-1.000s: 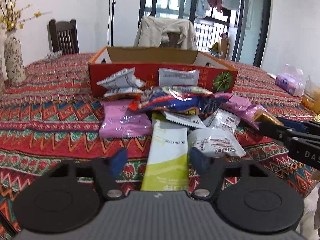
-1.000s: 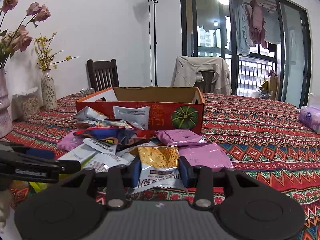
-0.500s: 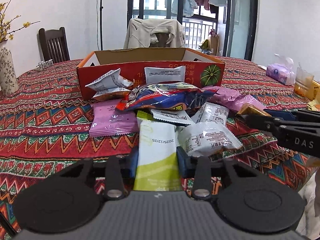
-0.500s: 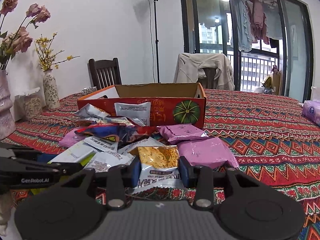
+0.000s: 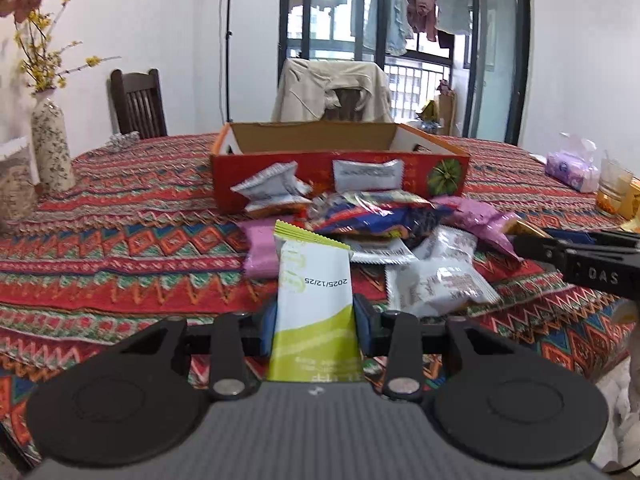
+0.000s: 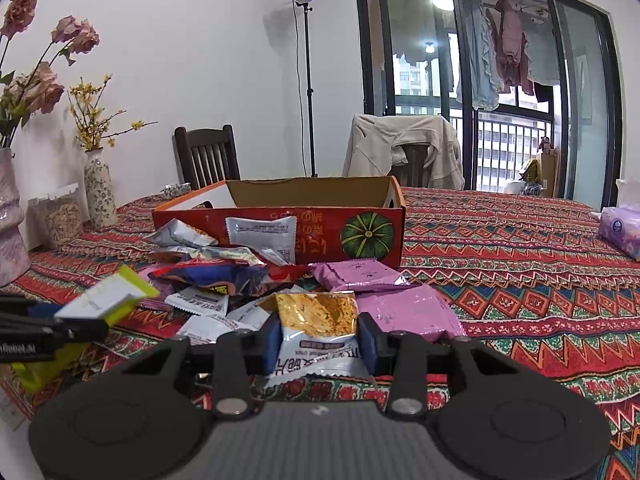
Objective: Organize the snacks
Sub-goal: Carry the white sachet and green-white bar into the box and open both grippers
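Note:
My left gripper (image 5: 316,324) is shut on a white and green snack packet (image 5: 314,288) and holds it tilted up off the table; the same packet (image 6: 106,296) shows at the left of the right wrist view. My right gripper (image 6: 320,338) is shut on a white packet with a golden-yellow top (image 6: 318,320). Behind both lies a heap of snack packets (image 5: 372,216) in front of an open red cardboard box (image 5: 340,168), also seen as the red box (image 6: 288,216). Two silver packets lean on the box's front wall.
A patterned red tablecloth (image 5: 120,232) covers the table. Flower vases (image 6: 98,188) stand at the left, a tissue pack (image 5: 570,168) and a glass (image 5: 612,192) at the right. Pink packets (image 6: 400,308) lie right of my right gripper. Chairs stand behind the table.
My left gripper closed on the white and green packet and lifted its far end off the heap. The right gripper kept still, holding its packet.

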`<state>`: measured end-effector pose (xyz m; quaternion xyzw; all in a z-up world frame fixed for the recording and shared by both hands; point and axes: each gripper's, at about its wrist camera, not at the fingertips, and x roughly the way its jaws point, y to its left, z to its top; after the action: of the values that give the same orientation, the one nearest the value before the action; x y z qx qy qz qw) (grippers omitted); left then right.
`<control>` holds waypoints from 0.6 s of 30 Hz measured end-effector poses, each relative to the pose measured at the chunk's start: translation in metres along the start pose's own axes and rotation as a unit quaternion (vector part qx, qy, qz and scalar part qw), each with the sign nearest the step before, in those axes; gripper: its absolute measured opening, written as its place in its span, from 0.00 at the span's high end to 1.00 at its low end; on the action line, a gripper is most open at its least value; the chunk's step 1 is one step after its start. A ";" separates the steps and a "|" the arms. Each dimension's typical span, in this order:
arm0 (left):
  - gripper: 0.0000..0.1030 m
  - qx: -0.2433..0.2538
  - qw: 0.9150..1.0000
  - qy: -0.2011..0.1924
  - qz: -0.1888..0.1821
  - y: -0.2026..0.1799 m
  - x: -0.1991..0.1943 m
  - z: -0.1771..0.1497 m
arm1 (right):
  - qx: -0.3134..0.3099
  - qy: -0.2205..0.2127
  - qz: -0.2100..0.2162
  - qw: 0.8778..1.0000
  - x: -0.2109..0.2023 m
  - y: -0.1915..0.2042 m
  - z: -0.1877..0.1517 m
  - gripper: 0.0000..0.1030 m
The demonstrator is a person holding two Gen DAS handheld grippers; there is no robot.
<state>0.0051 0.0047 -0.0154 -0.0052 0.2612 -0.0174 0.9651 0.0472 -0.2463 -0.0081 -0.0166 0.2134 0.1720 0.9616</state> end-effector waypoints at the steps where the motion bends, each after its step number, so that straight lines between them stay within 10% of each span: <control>1: 0.63 -0.001 1.000 -0.004 0.000 0.001 -0.001 0.002 | -0.001 0.000 -0.001 1.000 0.000 0.001 0.000 0.62; 18: 0.63 -0.011 0.996 -0.090 -0.004 -0.005 0.021 0.074 | -0.006 -0.058 -0.023 0.998 0.024 -0.007 0.049 0.62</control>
<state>0.0604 -0.0008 0.0384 -0.0182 0.1731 -0.0181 0.9846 0.0895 -0.2402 0.0262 -0.0176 0.1560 0.1519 0.9758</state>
